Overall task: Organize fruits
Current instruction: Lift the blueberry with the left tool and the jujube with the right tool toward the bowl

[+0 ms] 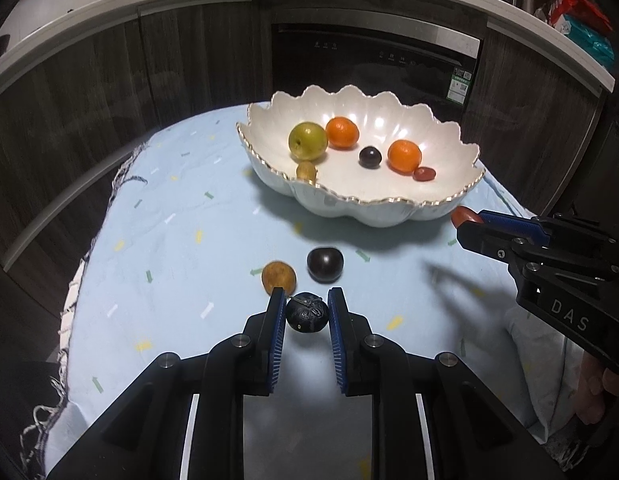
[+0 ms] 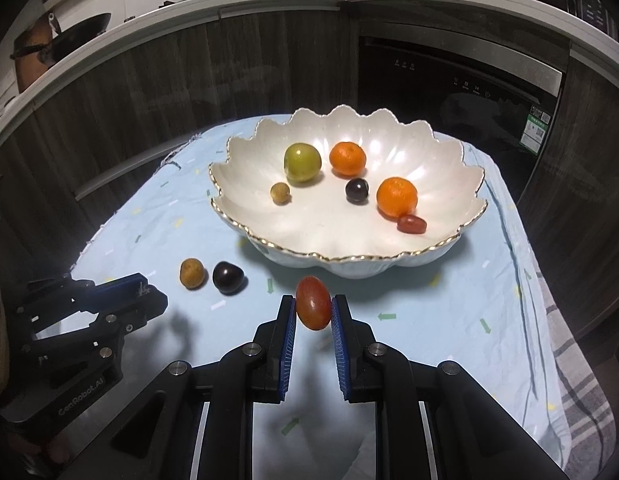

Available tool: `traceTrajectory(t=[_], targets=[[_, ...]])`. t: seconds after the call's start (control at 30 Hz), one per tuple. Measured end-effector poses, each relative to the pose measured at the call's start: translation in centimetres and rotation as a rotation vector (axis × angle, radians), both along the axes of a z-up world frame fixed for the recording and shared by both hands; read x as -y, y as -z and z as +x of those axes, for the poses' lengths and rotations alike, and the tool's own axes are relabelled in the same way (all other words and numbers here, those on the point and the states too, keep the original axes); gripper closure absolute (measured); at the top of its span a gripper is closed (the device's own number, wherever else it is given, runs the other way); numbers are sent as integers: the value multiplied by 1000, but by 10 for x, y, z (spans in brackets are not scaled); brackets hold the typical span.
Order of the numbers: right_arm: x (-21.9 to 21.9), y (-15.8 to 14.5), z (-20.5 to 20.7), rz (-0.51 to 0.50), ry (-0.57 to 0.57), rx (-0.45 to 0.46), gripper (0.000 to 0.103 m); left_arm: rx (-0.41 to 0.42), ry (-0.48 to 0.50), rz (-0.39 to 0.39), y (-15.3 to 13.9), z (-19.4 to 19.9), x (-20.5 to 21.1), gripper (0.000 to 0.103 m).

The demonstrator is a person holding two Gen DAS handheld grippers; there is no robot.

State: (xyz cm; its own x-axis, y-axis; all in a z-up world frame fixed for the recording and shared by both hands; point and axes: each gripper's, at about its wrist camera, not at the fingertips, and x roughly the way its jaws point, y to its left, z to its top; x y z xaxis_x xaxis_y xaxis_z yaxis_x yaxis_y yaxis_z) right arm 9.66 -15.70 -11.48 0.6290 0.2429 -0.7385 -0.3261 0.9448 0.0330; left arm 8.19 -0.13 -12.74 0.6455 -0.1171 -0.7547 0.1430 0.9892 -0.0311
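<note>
Mid-carry step, both hands loaded: two fruits are picked and need delivering to the scalloped white bowl (image 2: 461,184) at 12 o'clock on the bench (image 2: 449,320), which wears a light blue cloth. Left gripper (image 1: 307,312) is clamped on a small dark wrinkled fruit (image 1: 306,316), blue pads pressing both its sides, jaws nearly together. Right gripper (image 2: 313,312) is clamped on an oval red cherry tomato (image 2: 313,303), held upright between the pads, narrow gap too. Both fruits look lifted clear of the cloth, judging by the shadows below. The bowl already holds a green fruit (image 2: 302,162), two oranges (image 2: 347,158), a dark grape (image 2: 356,190), a small tan fruit (image 2: 280,193) and a red tomato (image 2: 411,224). Still loose on the cloth at 10 o'clock of the right gripper: a tan round fruit (image 2: 192,273) and a dark plum (image 2: 227,277), touching or nearly so. Next move likely calls for carrying both loads forward over the gold rim, clearing it, lowering toward bare bowl floor, then letting go gently so nothing rolls. Two more picks remain after that.
</note>
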Motion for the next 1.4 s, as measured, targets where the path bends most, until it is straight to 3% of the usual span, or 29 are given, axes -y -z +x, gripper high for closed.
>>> traceTrajectory(t=[0.9, 1.4], targets=[[16, -42, 26, 4, 71, 79, 83, 96, 50, -22, -47, 48, 17, 81], [18, -48, 48, 1, 99, 80, 83, 108, 86, -16, -51, 84, 24, 81]])
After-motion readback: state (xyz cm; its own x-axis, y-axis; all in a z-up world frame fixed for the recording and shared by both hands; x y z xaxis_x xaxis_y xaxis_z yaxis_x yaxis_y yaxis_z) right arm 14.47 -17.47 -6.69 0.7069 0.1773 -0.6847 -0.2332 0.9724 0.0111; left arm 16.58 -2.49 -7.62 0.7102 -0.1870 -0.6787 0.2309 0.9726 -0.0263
